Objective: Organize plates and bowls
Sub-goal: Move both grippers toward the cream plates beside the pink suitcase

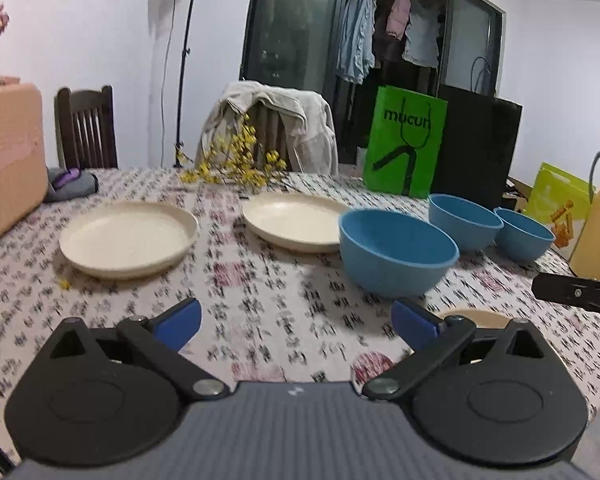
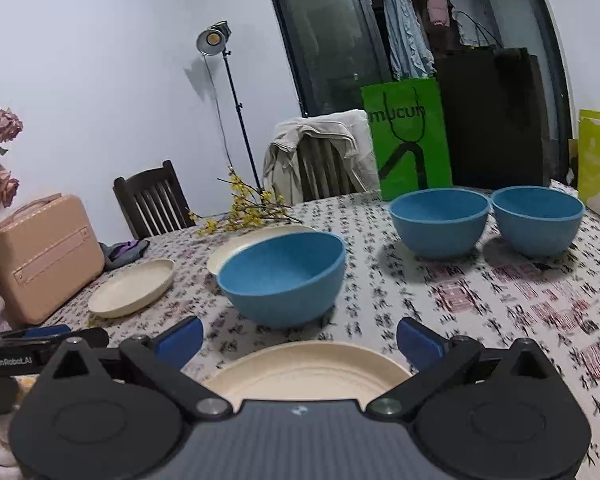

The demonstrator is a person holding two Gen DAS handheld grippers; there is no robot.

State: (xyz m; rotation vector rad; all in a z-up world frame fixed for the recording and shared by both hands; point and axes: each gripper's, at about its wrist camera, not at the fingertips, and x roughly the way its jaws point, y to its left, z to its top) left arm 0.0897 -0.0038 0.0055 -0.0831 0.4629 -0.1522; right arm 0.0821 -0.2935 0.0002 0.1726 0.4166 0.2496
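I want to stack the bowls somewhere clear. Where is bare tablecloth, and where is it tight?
Free: the patterned cloth right of the nearest blue bowl, in front of the two far blue bowls; also between the left cream plate and left gripper. Crowded: the middle cream plate beside that bowl.

My right gripper [image 2: 300, 342] hangs with its blue-padded fingers [image 2: 418, 344] spread wide above a cream plate [image 2: 306, 372] on the patterned tablecloth [image 2: 520, 312]. Just beyond stands a blue bowl [image 2: 282, 278], with two more blue bowls [image 2: 438, 222] [image 2: 538, 220] touching side by side farther back. Two cream plates [image 2: 132, 288] [image 2: 244, 246] lie at left, near a pink case [image 2: 44, 256].
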